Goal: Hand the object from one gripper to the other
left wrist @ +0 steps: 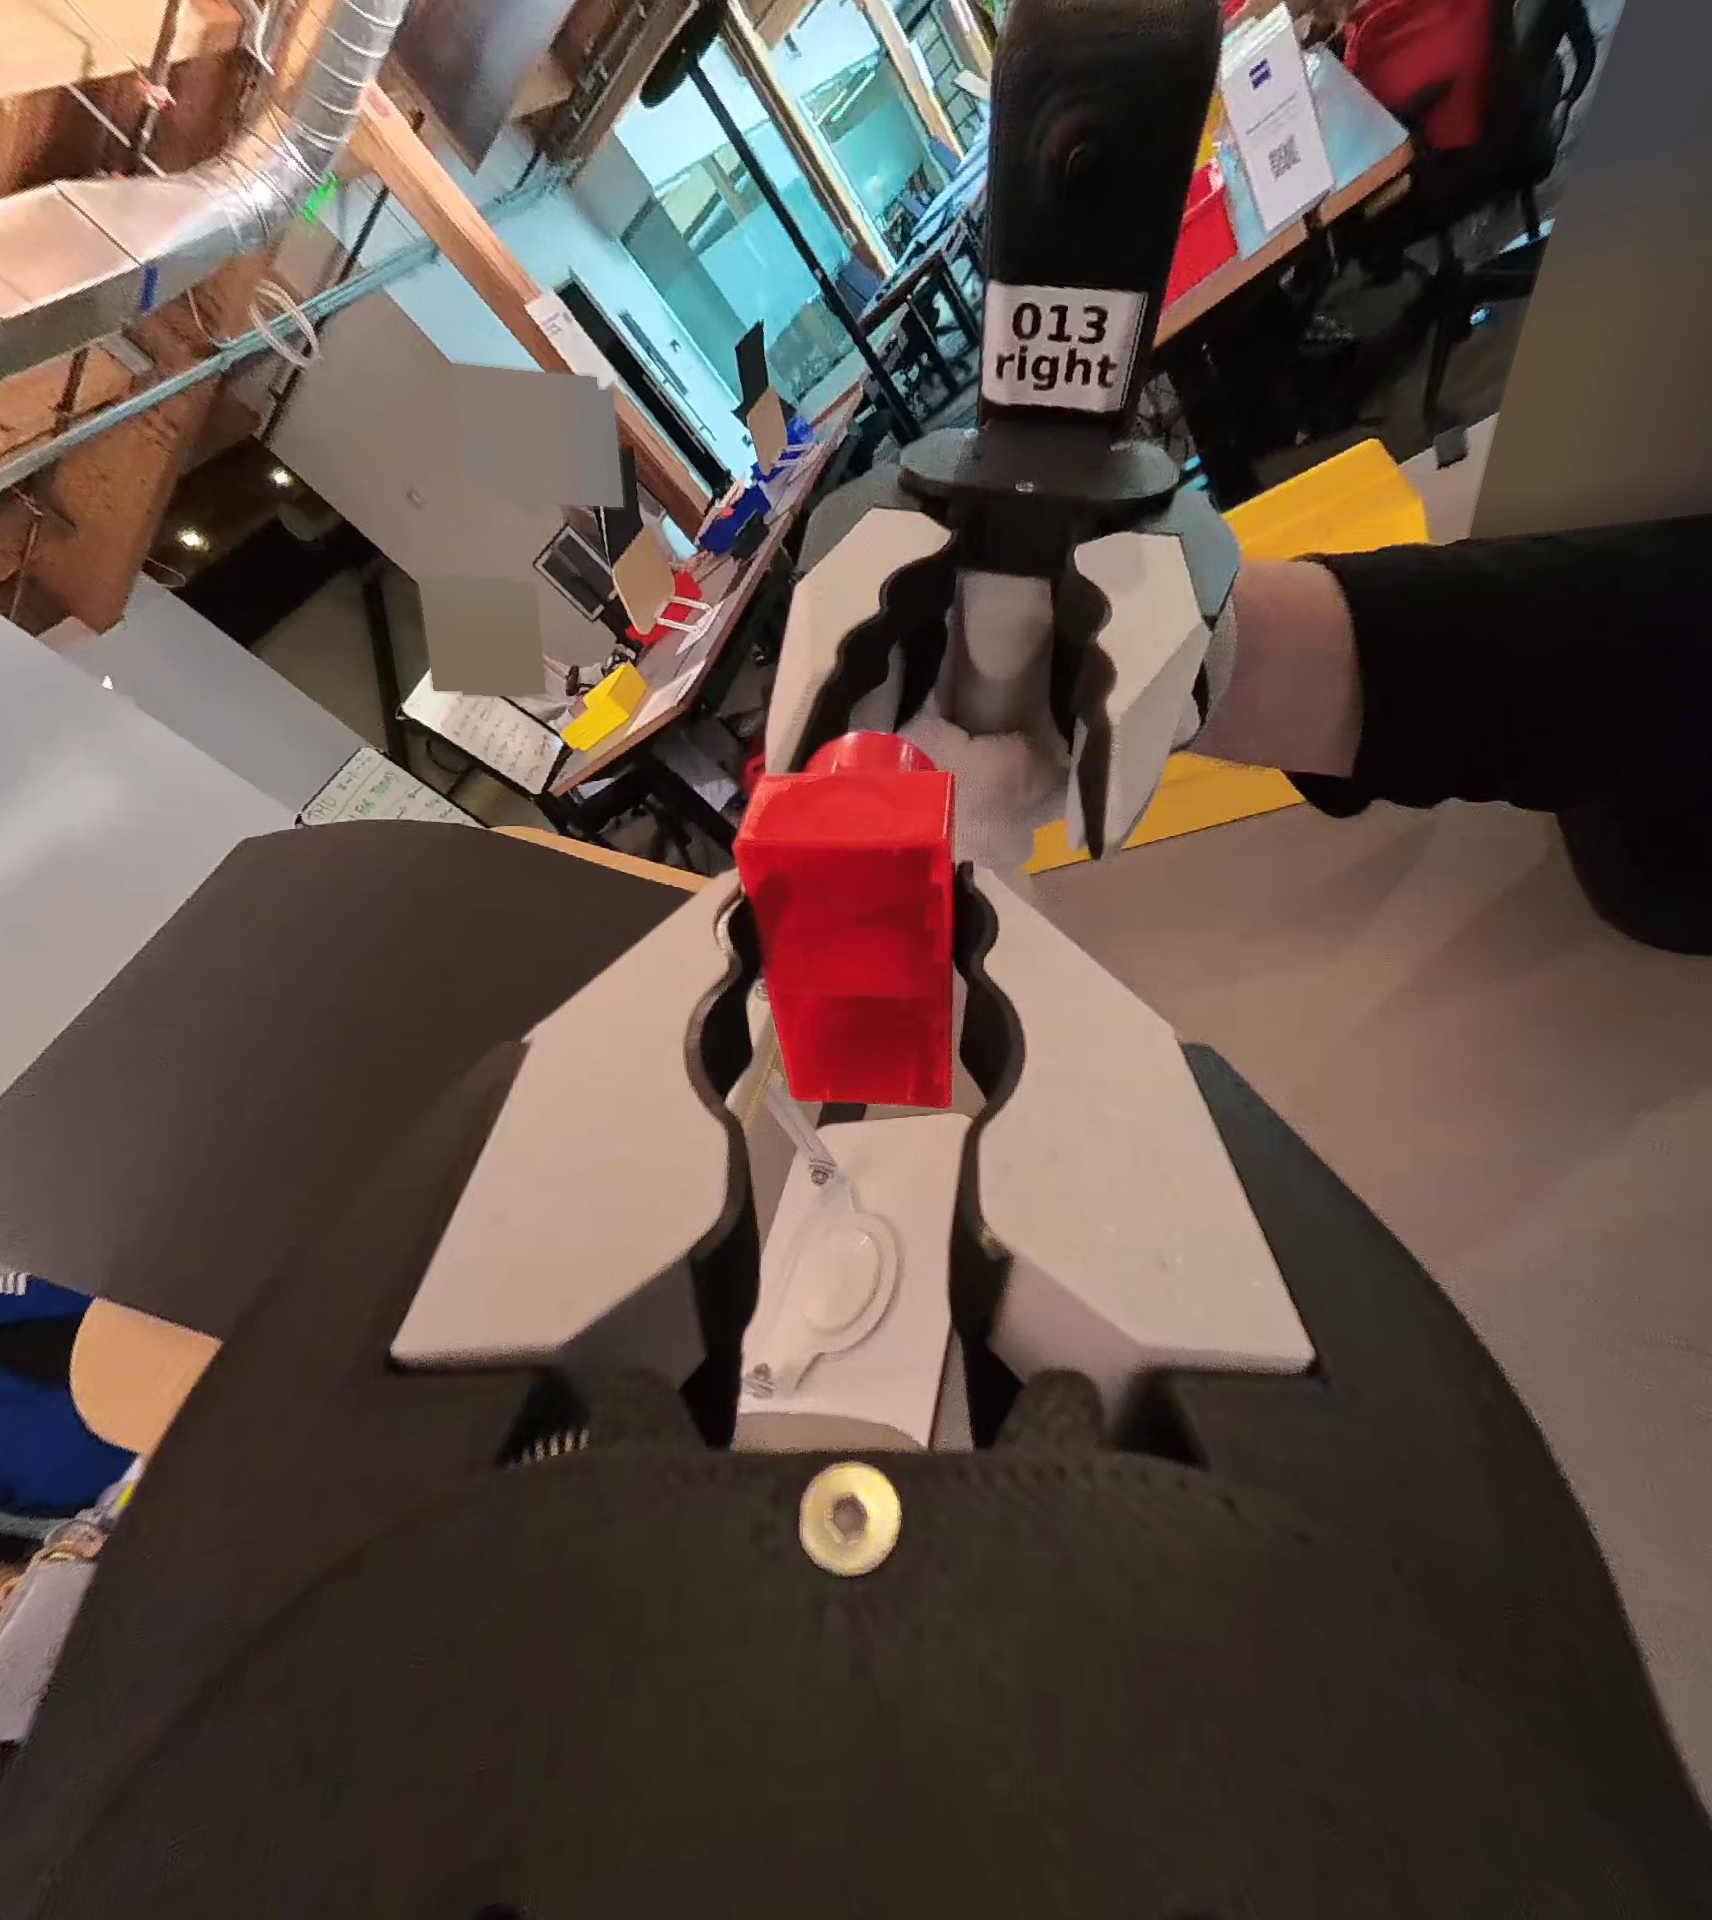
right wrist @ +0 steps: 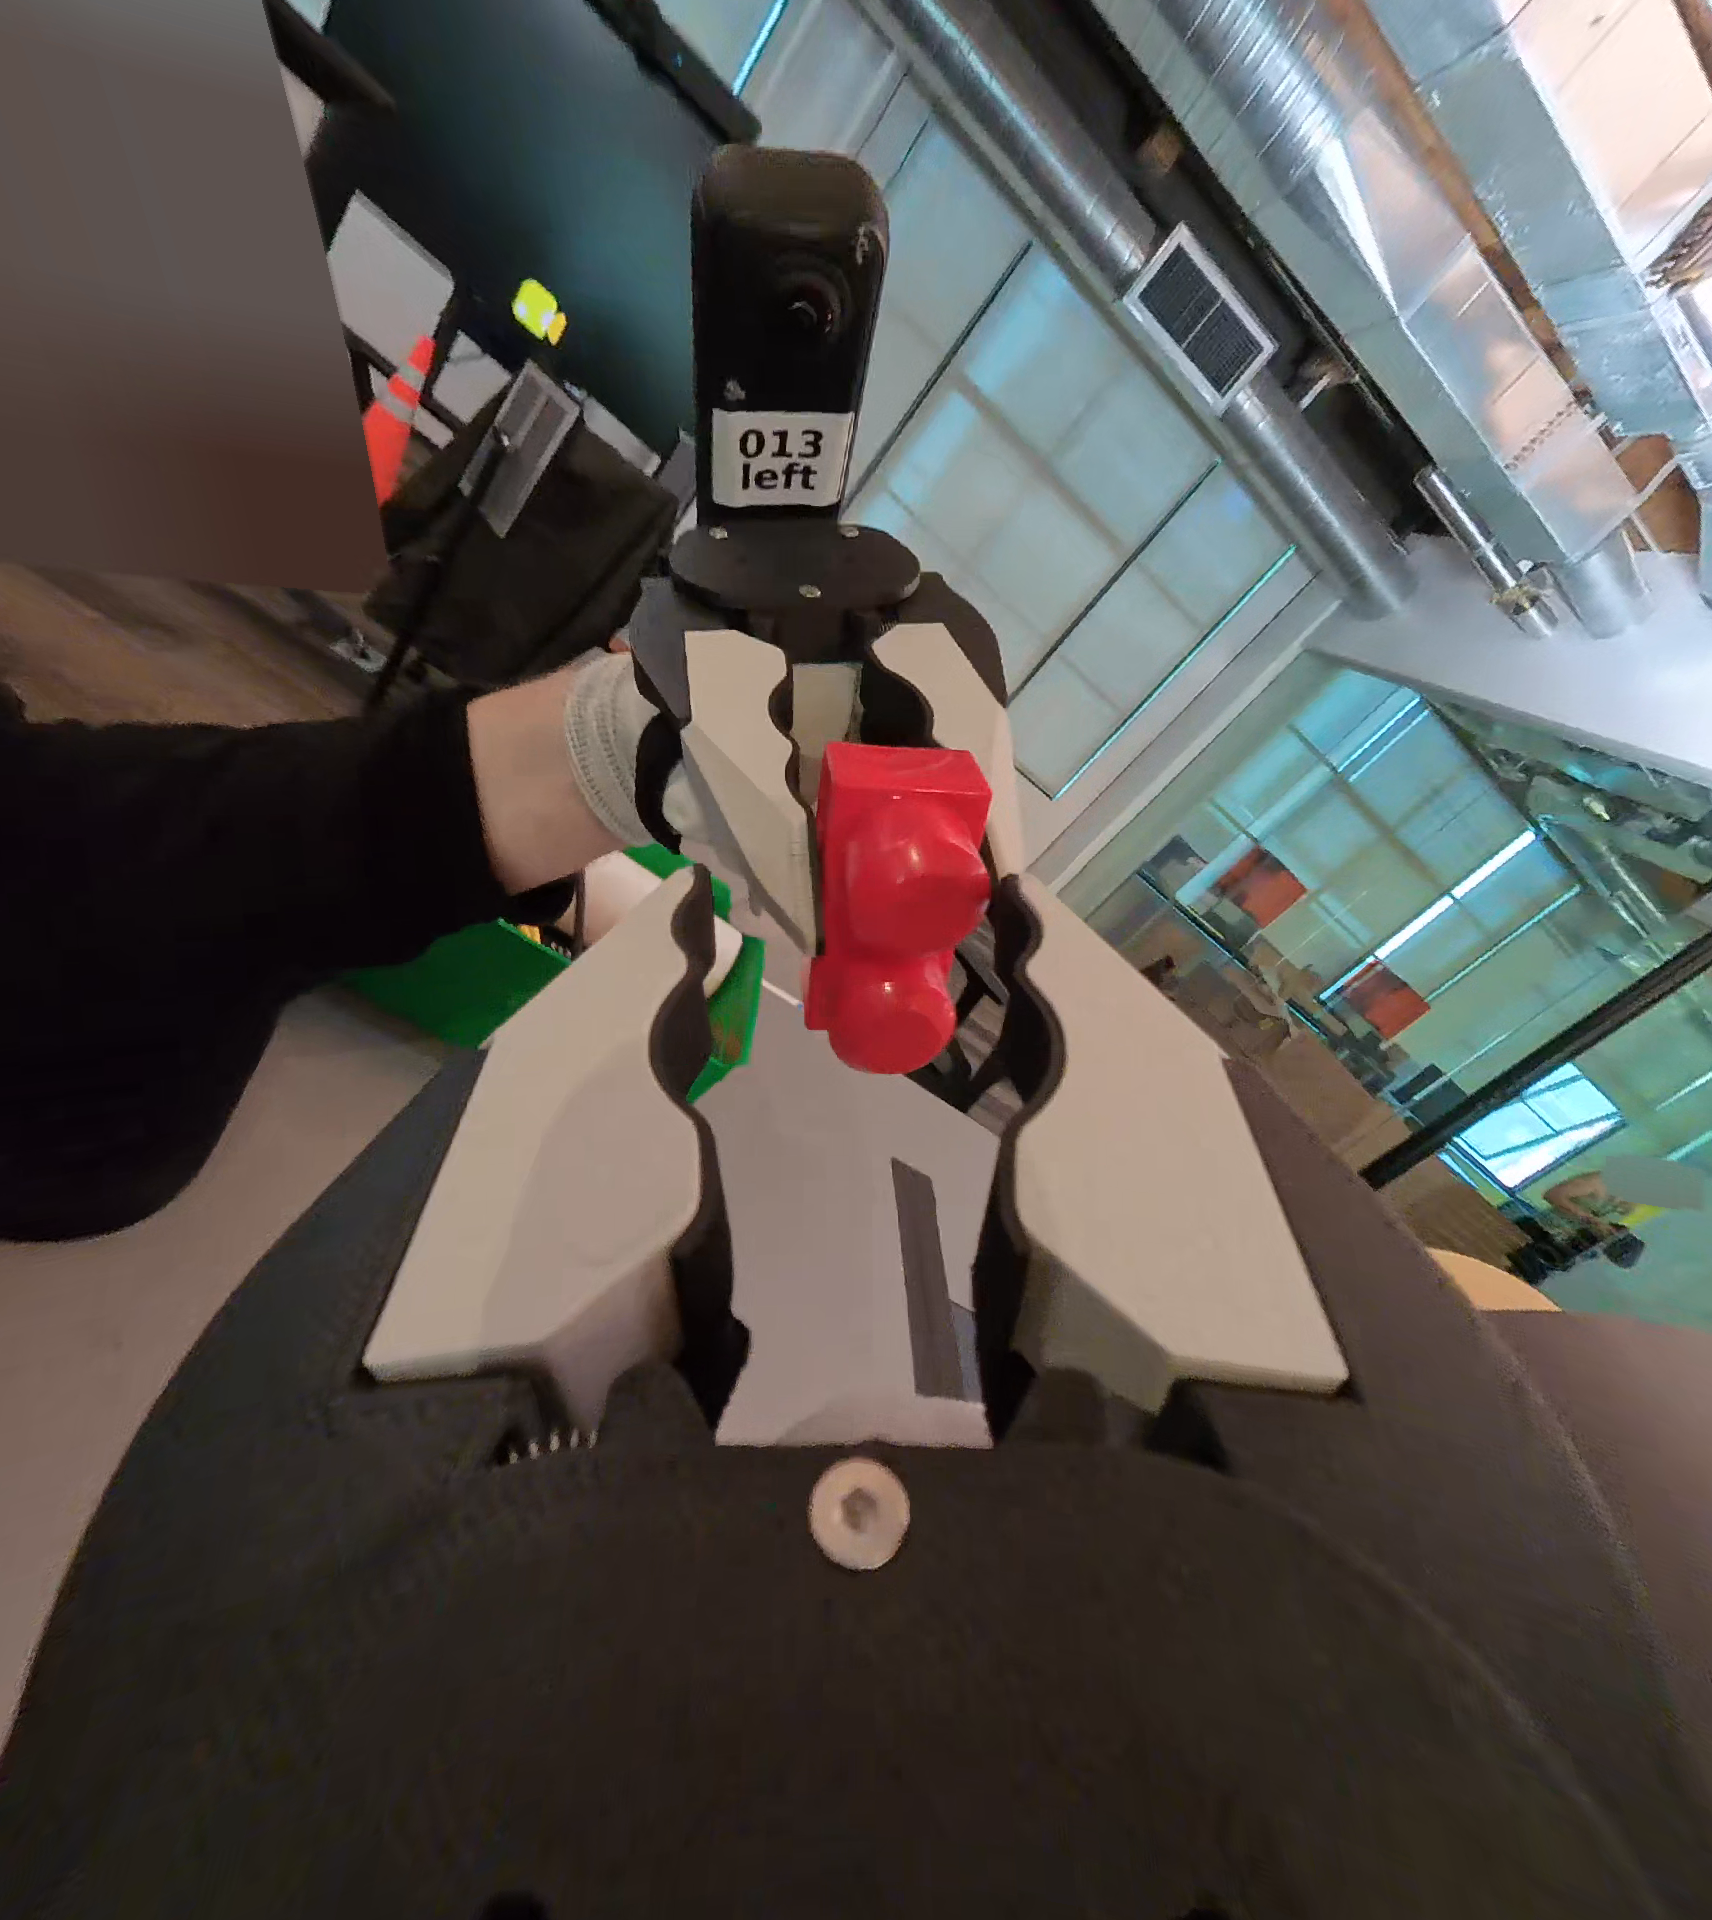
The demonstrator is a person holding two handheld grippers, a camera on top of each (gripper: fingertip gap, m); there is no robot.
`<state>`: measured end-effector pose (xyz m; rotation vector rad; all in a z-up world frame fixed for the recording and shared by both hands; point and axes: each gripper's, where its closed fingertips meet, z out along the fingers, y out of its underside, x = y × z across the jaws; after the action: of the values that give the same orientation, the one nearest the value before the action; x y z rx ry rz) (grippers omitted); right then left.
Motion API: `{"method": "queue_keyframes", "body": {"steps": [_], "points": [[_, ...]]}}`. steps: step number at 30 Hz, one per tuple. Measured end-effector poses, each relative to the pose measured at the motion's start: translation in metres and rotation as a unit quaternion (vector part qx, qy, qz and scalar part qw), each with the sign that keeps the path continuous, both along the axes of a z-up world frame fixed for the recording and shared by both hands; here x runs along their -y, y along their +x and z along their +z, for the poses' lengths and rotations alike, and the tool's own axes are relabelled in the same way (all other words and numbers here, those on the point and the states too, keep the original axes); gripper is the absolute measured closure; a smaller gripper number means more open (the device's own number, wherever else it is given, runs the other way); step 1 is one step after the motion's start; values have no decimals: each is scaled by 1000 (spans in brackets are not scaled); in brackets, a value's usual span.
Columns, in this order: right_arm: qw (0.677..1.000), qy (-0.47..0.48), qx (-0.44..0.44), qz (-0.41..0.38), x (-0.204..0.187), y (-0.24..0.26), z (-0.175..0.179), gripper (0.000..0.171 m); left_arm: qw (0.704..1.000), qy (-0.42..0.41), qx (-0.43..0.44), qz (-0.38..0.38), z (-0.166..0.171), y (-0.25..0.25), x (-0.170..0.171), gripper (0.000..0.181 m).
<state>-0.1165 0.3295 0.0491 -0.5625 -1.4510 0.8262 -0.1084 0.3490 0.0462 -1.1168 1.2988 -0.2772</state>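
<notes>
A red toy block (left wrist: 847,997) with round studs sits between the fingertips of my left gripper (left wrist: 857,914), which is shut on it and holds it in the air. My right gripper (left wrist: 956,774) faces it from just beyond, jaws open, held by a gloved hand (left wrist: 1267,665). In the right wrist view my right gripper (right wrist: 852,920) is open, and the red block's (right wrist: 899,831) studded end reaches in between its fingertips without clear contact. The left gripper (right wrist: 893,894) grips the block's square end there.
A grey tabletop (left wrist: 1403,1091) lies below, with a yellow bin (left wrist: 1330,509) behind the right hand and a green bin (right wrist: 509,977) under the left hand. Black sleeves (right wrist: 156,883) flank both grippers. Desks and windows stand far behind. My two grippers' fingertips are within a few centimetres of each other.
</notes>
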Motion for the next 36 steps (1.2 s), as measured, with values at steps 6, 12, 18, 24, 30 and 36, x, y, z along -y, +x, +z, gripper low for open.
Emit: {"method": "queue_keyframes", "body": {"steps": [6, 12, 18, 24, 30, 36], "points": [[999, 24, 16, -19, 5, -8, -5, 124, 999, -1, -48, -2, -16, 7, 2, 145], [1000, 18, 6, -4, 8, -11, -5, 139, 997, -1, -72, -2, -25, 14, 2, 146], [999, 37, 11, -15, 7, -10, -4, 139, 997, 2, -72, -1, -24, 17, 1, 146], [999, 15, -41, -24, 0, -1, 16, 140, 999, 17, -35, 28, -12, 12, -9, 134], [990, -46, -133, 24, -1, 24, 47, 139, 999, -14, 35, -13, -4, 16, -16, 120], [968, -113, -208, 85, -4, 41, 65, 139, 970, -63, 200, -124, 22, 35, -14, 119]]}}
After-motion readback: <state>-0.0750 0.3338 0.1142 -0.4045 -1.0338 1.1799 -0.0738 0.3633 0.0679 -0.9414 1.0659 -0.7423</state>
